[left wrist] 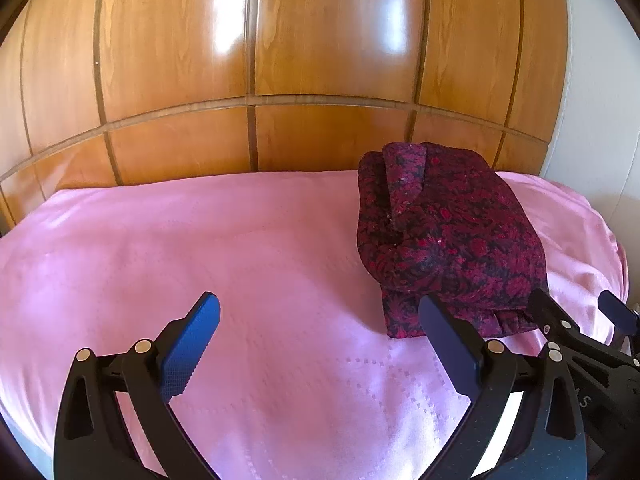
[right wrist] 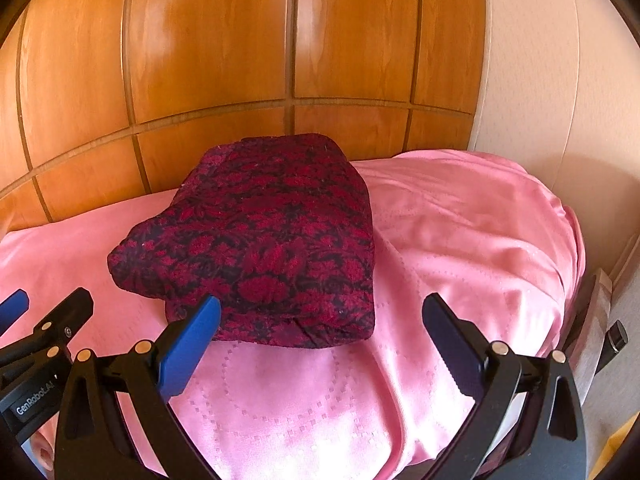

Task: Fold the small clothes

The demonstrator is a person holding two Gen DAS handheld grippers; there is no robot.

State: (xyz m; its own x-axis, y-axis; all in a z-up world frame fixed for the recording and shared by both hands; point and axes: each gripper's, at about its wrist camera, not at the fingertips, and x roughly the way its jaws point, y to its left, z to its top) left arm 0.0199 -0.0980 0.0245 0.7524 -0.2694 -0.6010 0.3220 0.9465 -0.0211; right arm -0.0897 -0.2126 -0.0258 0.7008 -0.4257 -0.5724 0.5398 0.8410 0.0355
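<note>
A dark red and black patterned garment (left wrist: 444, 236) lies folded into a compact bundle on the pink bedcover (left wrist: 200, 248), towards the right. My left gripper (left wrist: 320, 312) is open over bare cover, its right finger just in front of the bundle's near corner, nothing between the pads. In the right wrist view the same garment (right wrist: 264, 240) lies straight ahead. My right gripper (right wrist: 320, 312) is open too, its blue left pad (right wrist: 188, 348) overlapping the bundle's near edge, nothing gripped. Each gripper shows at the edge of the other's view.
A glossy wooden panelled wall (left wrist: 256, 60) stands right behind the bed. A pale wall (right wrist: 560, 80) rises at the right, where the cover (right wrist: 500, 240) drops off the bed's edge. A dark knob (right wrist: 616, 336) sits beyond that edge.
</note>
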